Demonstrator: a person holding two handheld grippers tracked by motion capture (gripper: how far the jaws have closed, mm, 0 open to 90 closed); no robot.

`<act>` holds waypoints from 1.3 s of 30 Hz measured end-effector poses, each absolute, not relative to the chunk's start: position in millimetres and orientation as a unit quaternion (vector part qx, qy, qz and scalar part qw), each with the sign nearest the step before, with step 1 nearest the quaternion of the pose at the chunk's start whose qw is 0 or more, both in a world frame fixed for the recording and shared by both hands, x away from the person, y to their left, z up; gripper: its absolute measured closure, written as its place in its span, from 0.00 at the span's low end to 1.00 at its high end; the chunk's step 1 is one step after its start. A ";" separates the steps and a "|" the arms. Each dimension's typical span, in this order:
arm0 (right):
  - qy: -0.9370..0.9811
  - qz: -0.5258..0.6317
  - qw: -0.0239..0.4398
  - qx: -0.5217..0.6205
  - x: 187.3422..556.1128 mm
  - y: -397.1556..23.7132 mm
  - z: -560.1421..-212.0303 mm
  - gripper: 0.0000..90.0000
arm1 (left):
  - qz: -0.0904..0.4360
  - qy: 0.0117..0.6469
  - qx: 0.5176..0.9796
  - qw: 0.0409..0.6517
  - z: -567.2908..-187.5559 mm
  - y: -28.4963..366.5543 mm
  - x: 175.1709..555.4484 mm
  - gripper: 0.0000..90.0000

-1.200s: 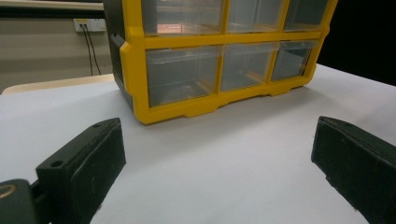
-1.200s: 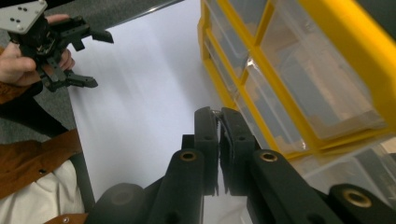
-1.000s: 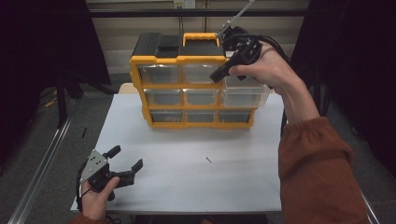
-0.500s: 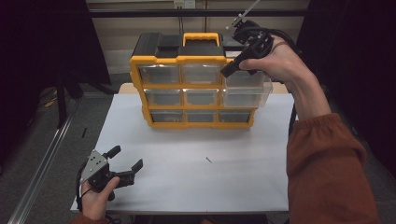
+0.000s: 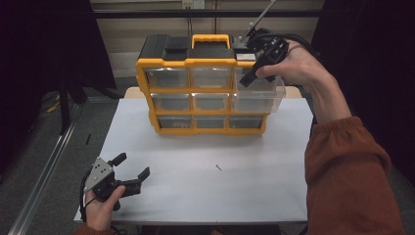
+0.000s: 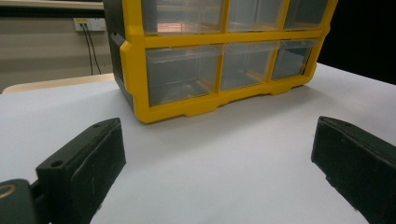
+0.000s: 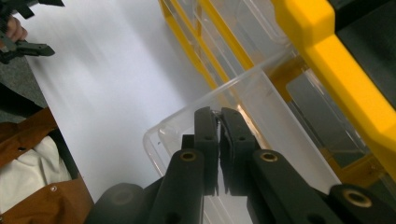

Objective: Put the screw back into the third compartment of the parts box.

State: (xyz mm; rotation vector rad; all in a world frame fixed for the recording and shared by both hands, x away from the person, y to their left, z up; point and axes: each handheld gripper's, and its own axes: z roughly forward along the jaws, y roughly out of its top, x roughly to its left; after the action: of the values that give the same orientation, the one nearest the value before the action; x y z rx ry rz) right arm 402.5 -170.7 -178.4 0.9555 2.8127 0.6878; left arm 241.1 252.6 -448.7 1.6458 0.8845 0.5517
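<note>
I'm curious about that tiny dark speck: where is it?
In the high view, the small screw lies alone on the white table, right of centre, before the yellow drawer cabinet.

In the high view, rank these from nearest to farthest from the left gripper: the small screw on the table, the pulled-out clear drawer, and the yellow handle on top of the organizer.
1. Small screw: on the white table, right of the left gripper.
2. Pulled-out clear drawer: organizer's right column, under the right gripper.
3. Yellow handle: on top, at the back.
</note>
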 end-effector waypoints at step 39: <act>0.927 0.146 0.018 0.344 422.6 -166.8 -216.2 0.90 | 0.238 0.375 0.697 0.563 -448.2 253.8 240.7 0.03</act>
State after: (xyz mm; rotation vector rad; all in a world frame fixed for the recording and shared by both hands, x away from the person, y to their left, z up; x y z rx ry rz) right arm 422.6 -166.8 -216.2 1.0690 2.8806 0.4547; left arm 240.7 253.8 -448.2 1.6406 0.8832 0.5605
